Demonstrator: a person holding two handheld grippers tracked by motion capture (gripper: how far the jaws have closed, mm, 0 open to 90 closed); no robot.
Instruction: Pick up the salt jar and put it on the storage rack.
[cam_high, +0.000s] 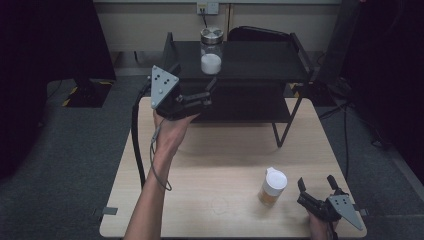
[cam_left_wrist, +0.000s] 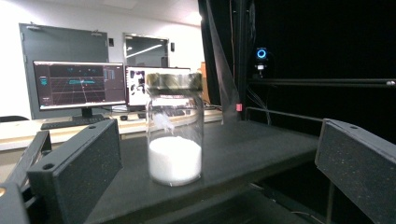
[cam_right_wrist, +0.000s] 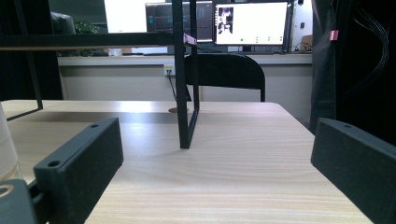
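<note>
A clear glass jar (cam_high: 211, 50) with a metal lid and white powder in its lower part stands on the top of a black shelf rack (cam_high: 260, 60). My left gripper (cam_high: 212, 86) is raised near the rack's front left, open, pointing at the jar. In the left gripper view the jar (cam_left_wrist: 174, 128) stands upright on the shelf ahead, apart from both jaws. A small jar with a white lid and amber contents (cam_high: 273, 187) stands on the wooden table (cam_high: 220, 165) at the front right. My right gripper (cam_high: 316, 185) rests open just right of it, holding nothing.
The rack's leg (cam_right_wrist: 185, 93) stands on the table ahead of my right gripper (cam_right_wrist: 210, 186). A black chair (cam_right_wrist: 226, 74) sits behind the table, with monitors (cam_left_wrist: 79, 86) on a desk beyond. Cables trail from both grippers.
</note>
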